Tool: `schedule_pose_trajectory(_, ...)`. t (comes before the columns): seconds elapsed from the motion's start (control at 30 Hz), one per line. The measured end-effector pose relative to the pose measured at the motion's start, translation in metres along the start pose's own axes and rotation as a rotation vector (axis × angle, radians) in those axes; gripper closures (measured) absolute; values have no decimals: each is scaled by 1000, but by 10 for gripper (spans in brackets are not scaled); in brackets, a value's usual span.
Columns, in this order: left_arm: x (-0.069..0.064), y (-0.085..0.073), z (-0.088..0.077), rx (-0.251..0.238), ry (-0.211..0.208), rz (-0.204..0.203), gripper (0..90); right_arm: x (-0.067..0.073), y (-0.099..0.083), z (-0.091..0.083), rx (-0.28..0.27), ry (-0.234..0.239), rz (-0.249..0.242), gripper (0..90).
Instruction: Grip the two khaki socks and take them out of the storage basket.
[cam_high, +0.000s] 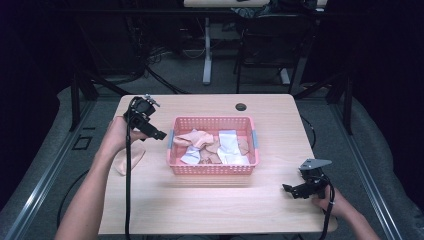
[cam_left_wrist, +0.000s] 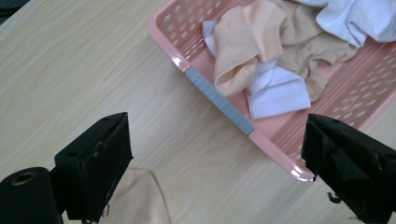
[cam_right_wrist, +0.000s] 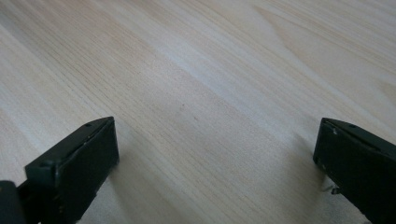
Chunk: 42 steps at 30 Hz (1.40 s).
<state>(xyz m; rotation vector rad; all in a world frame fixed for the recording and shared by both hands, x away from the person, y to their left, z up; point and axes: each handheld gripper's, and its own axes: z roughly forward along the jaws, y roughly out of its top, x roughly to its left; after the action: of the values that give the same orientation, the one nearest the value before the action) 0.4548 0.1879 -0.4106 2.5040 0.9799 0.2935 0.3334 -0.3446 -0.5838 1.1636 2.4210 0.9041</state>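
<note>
On a pale wooden table (cam_high: 210, 205), a pink plastic basket (cam_high: 212, 169) sits near the middle, holding a loose heap of beige and white socks (cam_high: 212, 147). In the left gripper view the heap lies tumbled against the basket's near wall, a peach sock (cam_left_wrist: 245, 44) folded over a ribbed white one (cam_left_wrist: 278, 95). Another beige sock (cam_high: 127, 160) lies flat on the table left of the basket, well apart from it, partly under the person's left wrist. The left gripper (cam_high: 161, 134) hangs above the table just beside the basket's left end, jaws spread wide with nothing between them. The right gripper (cam_high: 289, 190) rests near the table's front right corner, well apart from the basket, its jaws likewise spread and empty over bare wood.
</note>
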Motion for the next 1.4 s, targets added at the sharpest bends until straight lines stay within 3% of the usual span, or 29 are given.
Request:
schedule_pose_trajectory(0.37,-18,24,21,-8,-10,61,91,0,0,0,-4,2,3,0)
schedule_pose_trajectory(0.43,-23,30,27,-7,-15,88,95,0,0,0,-4,2,3,0)
schedule_pose_trajectory(0.67,-29,39,42,1,-34,112,124,0,0,0,-4,2,3,0)
schedule_pose_trajectory(1.0,-34,41,73,14,-32,156,164,0,0,0,-1,1,0,0)
schedule_pose_trajectory(1.4,-42,44,106,61,8,208,238,0,0,1,-10,4,7,0)
